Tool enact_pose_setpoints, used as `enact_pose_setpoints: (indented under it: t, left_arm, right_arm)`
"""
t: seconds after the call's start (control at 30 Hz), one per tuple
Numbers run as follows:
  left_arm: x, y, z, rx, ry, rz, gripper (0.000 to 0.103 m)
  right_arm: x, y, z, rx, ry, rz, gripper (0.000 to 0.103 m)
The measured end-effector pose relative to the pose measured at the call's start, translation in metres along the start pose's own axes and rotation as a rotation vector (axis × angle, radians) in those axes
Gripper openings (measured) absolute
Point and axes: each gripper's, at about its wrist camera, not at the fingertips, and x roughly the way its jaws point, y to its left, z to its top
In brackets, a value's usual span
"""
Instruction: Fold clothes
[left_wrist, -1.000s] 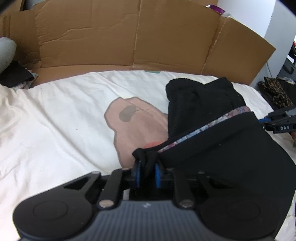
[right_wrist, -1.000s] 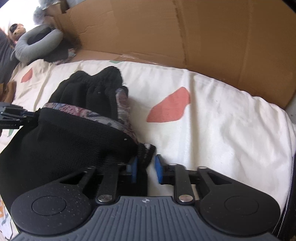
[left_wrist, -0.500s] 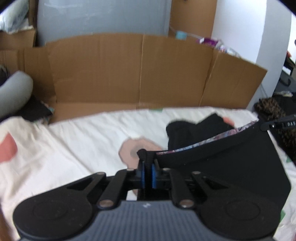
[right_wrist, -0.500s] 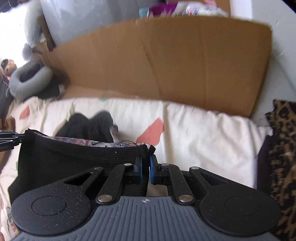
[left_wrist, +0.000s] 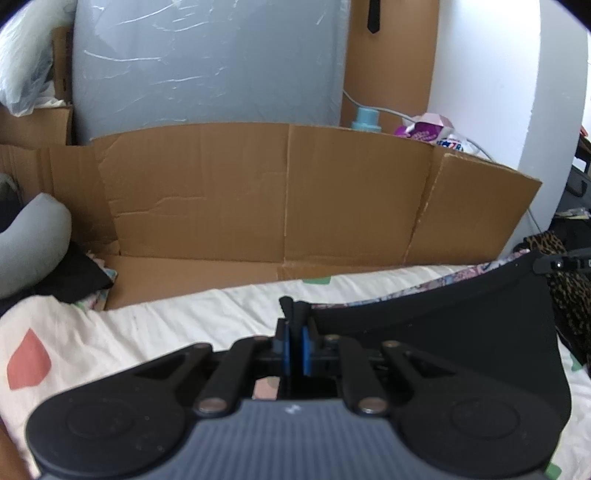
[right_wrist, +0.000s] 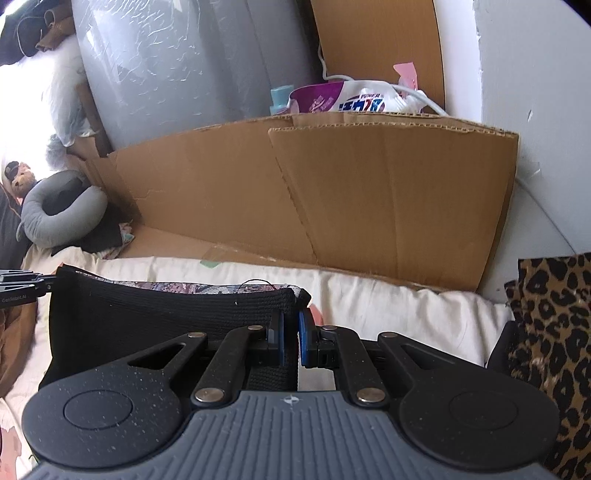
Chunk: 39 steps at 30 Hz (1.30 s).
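While you hold both corners up, your risks list as follows, each placed against the black garment (left_wrist: 443, 332).

Item, left gripper (left_wrist: 293, 345): blue pads pressed together on the garment's left top corner, a small tuft of knit poking above them. The bite looks shallow; a sharp tug could pull the corner free and drop that side.

Item, right gripper (right_wrist: 290, 341): pads pinching the opposite top corner, with only the edge of the knit between them. Judged the weaker hold of the two; a slip there would let the whole cloth swing to one side.

Item, garment itself: stretched between your two grips, hanging as a dark panel above the cream bedsheet (left_wrist: 166, 325), a patterned lining strip (right_wrist: 177, 287) showing along its top hem. If you spread your hands unevenly the hem will sag or twist, and the fold will come out skewed. Whether the lower edge clears the sheet cannot be told; if it drags, it may bunch under.

Item, loose thread (right_wrist: 255, 284) on the hem: could snag on a finger.

Item, cardboard wall (left_wrist: 288, 199), behind the garment: a forward swing could brush it.

Item, leopard-print cloth (right_wrist: 554, 332), just right of the garment: near enough to be caught up when you lay the piece down.
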Motion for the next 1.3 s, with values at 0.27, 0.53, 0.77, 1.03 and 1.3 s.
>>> enact_pose_setpoints:
  t: [0.27,0.53,0.77,1.03,1.3]
  left_arm:
    - [0.034,0.003,0.007,0.032,0.058,0.009,0.007]
    - [0.074,0.009,-0.009,0.027,0.149,0.024,0.007]
    - [0.104,0.001,-0.026,-0.008,0.254,0.035,0.016]
    - [0.066,-0.002,-0.012,0.011,0.144,0.074,0.060]
    - [0.039,-0.026,0.003,0.009,0.055,0.002,0.059]
  right_arm:
    - [0.024,-0.008,0.008,0.013,0.031,-0.034,0.006]
    - [0.069,-0.015,0.003,0.024,0.131,-0.085,0.006]
    - [0.099,-0.010,-0.015,0.017,0.183,-0.113,0.007]
    - [0.082,-0.007,-0.009,0.017,0.136,-0.103,0.029]
    - [0.060,0.022,0.002,-0.079,0.070,-0.020,0.029]
